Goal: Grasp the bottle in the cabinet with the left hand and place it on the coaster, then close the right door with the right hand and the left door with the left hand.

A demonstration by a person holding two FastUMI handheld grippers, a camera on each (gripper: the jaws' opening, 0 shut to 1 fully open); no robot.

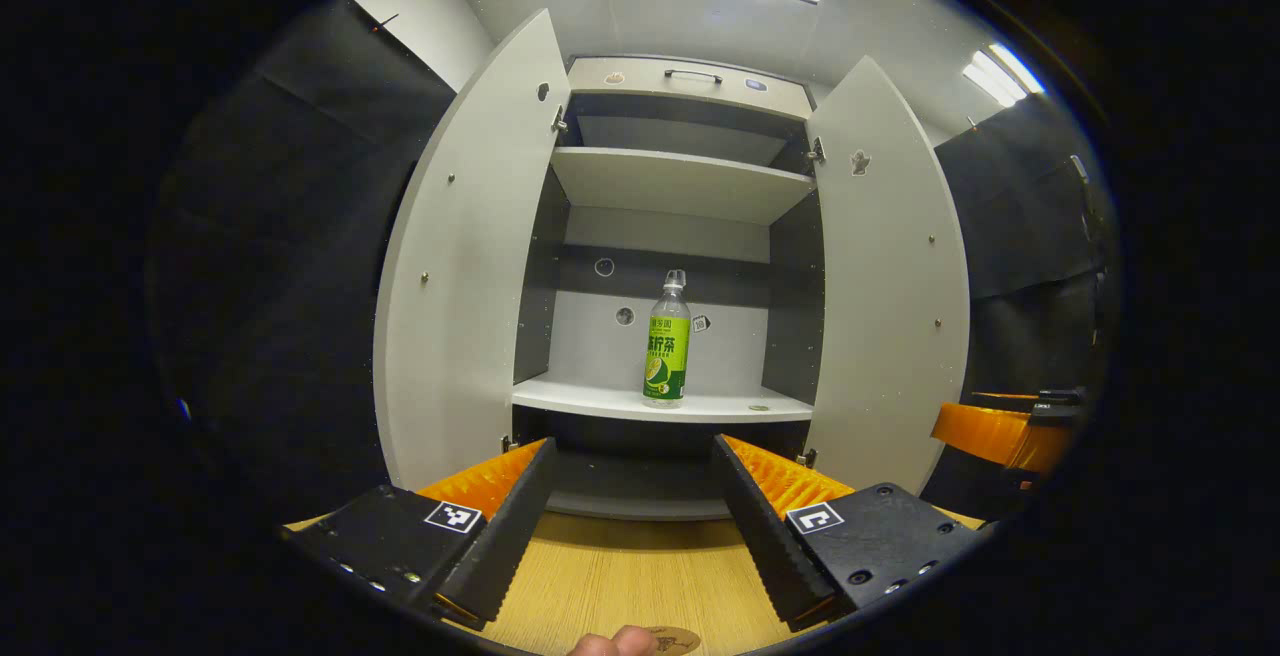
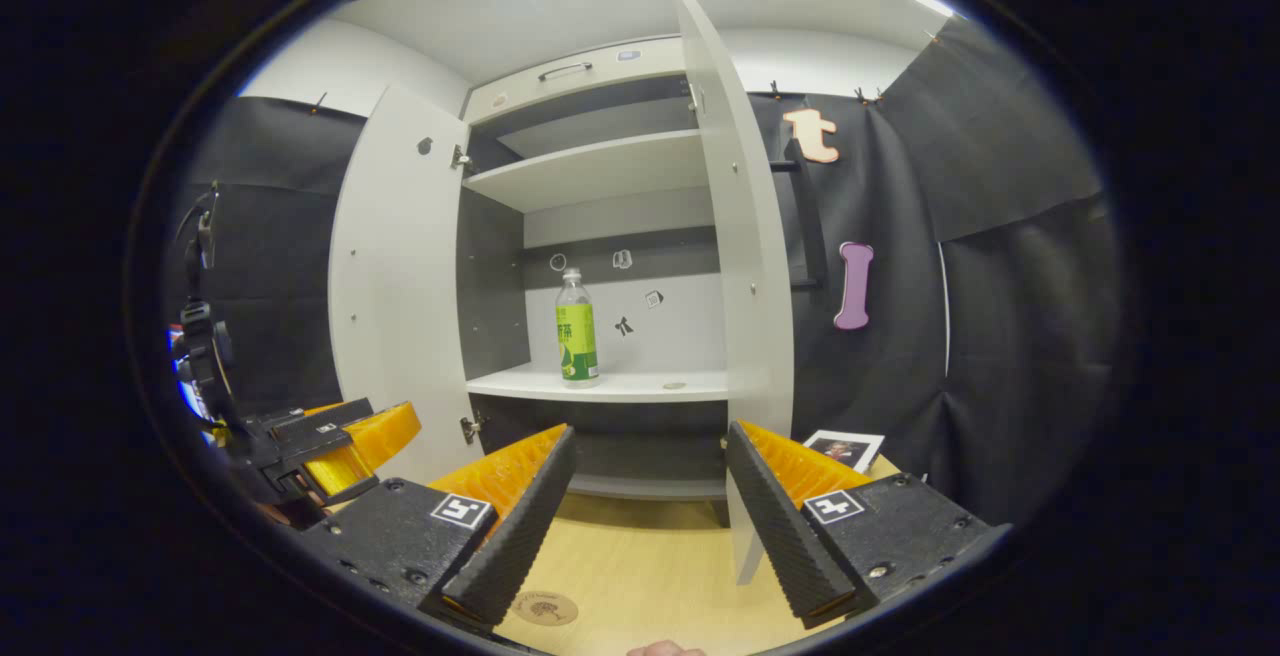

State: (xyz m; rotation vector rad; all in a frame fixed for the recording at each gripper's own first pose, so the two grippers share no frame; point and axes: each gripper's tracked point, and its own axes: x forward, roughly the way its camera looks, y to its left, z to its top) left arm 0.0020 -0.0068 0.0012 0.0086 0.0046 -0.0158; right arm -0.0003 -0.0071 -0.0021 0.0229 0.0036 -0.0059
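One green-labelled bottle stands upright on the lower shelf of the cabinet, roughly mid-shelf, apart from both side walls, with room for my fingers to pass either side. My left gripper points straight at it from over the wooden table, its jaws spread wide and holding nothing, lined up, I judge, for the reach in. The round coaster lies on the table near me, handy for setting the bottle down. Both doors stand wide open: the left door and the right door. My right gripper waits beside the right door, likewise wide open and empty.
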